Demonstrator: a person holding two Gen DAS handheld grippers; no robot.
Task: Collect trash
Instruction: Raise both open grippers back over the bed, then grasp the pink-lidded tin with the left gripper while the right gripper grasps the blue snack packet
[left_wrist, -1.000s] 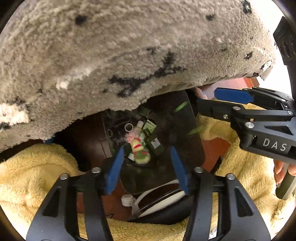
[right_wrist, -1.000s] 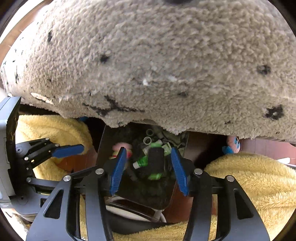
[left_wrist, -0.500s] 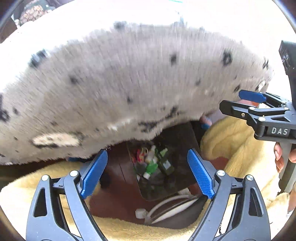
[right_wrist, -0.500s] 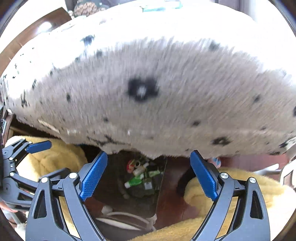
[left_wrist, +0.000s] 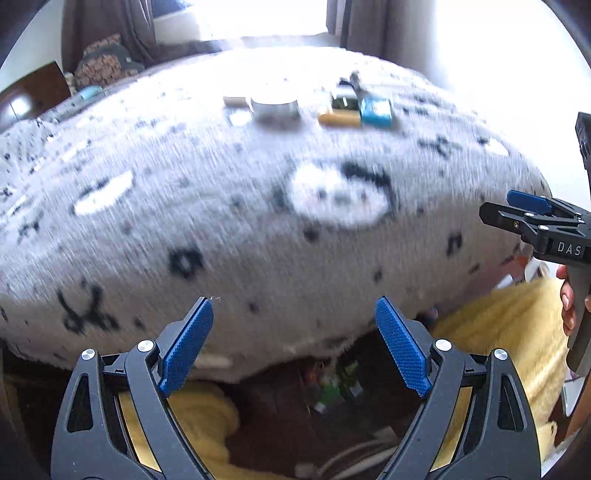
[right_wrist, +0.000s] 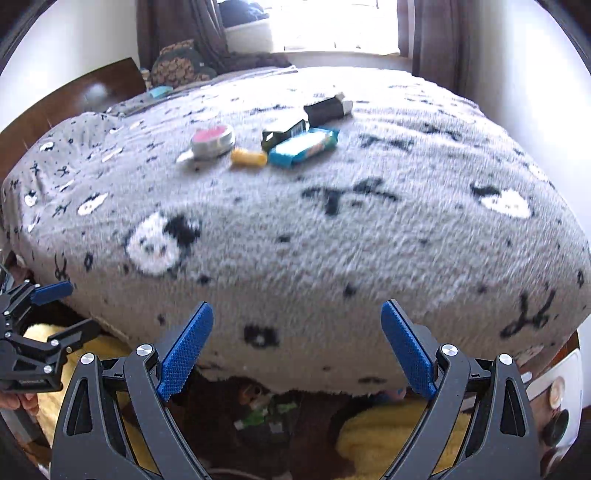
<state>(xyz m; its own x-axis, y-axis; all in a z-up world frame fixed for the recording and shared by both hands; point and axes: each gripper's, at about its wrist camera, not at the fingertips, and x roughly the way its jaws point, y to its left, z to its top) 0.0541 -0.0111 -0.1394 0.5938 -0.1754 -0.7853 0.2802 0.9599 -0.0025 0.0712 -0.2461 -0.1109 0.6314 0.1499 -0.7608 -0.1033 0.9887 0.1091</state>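
Trash lies far back on the grey patterned bed cover (right_wrist: 332, 229): a round tin with a pink top (right_wrist: 213, 139), a small yellow piece (right_wrist: 248, 157), a blue wrapper (right_wrist: 303, 147), a dark green packet (right_wrist: 284, 132) and a black box (right_wrist: 327, 107). The left wrist view shows the tin (left_wrist: 274, 103), yellow piece (left_wrist: 338, 119) and blue wrapper (left_wrist: 376, 113) too. A dark bin with collected trash (right_wrist: 264, 411) sits below the bed edge, also in the left wrist view (left_wrist: 332, 384). My left gripper (left_wrist: 293, 350) and right gripper (right_wrist: 297, 349) are both open and empty, held at the bed's near edge.
Yellow fluffy fabric (right_wrist: 373, 432) lies on the floor around the bin. A dark wooden headboard (right_wrist: 74, 96) and a patterned cushion (right_wrist: 177, 64) are at the back left. A bright window with curtains (right_wrist: 332, 26) is behind the bed. A white object (right_wrist: 554, 387) sits low right.
Both grippers have opened wide and tilted up from the bin. The view has risen from under the bed cover's edge to its top, where the trash shows.
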